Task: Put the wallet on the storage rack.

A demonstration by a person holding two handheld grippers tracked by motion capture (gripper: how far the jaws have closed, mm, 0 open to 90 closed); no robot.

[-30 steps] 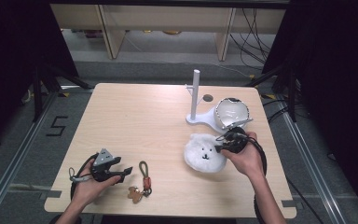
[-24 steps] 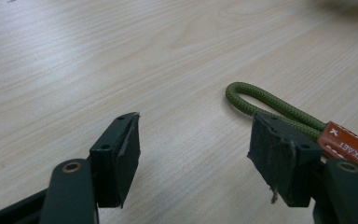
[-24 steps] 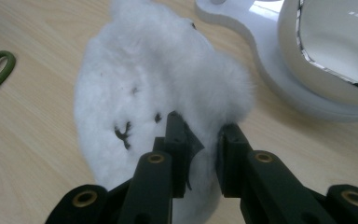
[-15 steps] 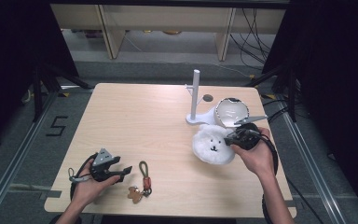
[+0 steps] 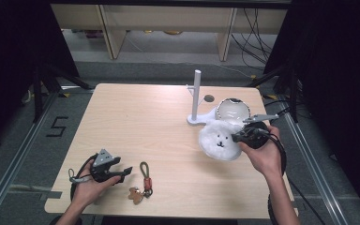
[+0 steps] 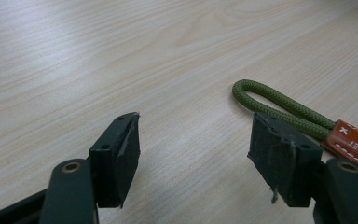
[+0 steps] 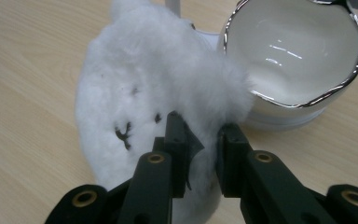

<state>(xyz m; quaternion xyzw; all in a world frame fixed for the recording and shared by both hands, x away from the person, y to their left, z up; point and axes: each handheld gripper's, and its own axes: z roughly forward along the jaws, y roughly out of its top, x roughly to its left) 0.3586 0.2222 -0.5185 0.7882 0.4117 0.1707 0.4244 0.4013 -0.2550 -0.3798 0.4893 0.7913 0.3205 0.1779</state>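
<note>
The right gripper is pinching the edge of the fluffy white plush, lifting it beside the white bowl and the stand, probably to move it. The left gripper is resting on the table with jaws spread and empty, waiting near the green-looped keychain.

High view overlooks table; gripper views skim it closely
</note>
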